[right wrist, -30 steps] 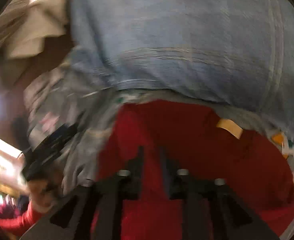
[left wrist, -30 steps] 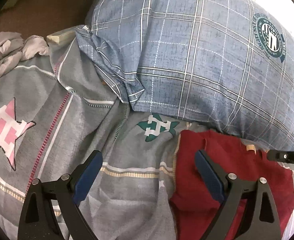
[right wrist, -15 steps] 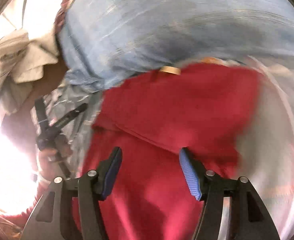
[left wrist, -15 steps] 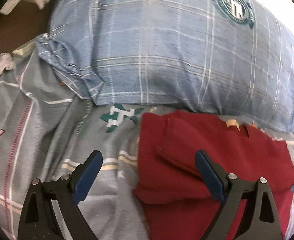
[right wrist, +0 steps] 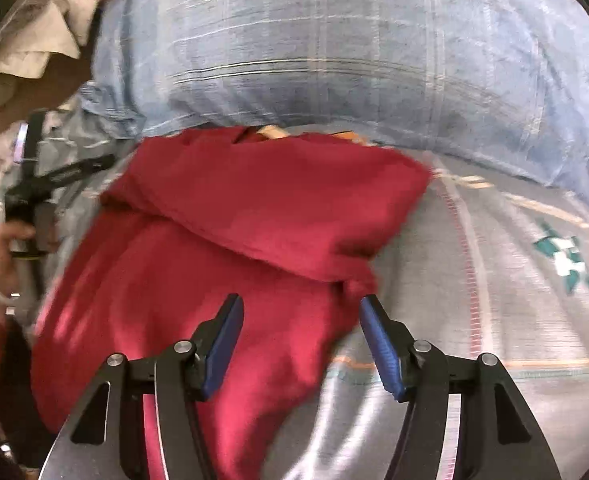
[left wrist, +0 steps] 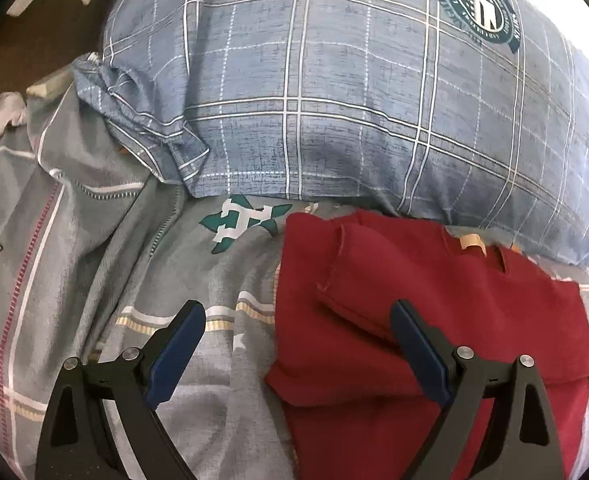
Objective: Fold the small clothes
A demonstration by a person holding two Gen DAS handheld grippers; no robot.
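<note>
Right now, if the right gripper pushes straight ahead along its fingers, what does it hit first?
Most likely the red garment: the open right gripper points at its folded right edge, which fills the gap between the fingers. Beyond it lies the blue plaid pillow. The frame is blurred, so depth is uncertain.

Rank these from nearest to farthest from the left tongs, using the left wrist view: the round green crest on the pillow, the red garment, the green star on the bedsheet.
1. red garment, under the left tongs' right finger.
2. green star, ahead, slightly left.
3. round green crest, far upper right on the blue plaid pillow.
</note>
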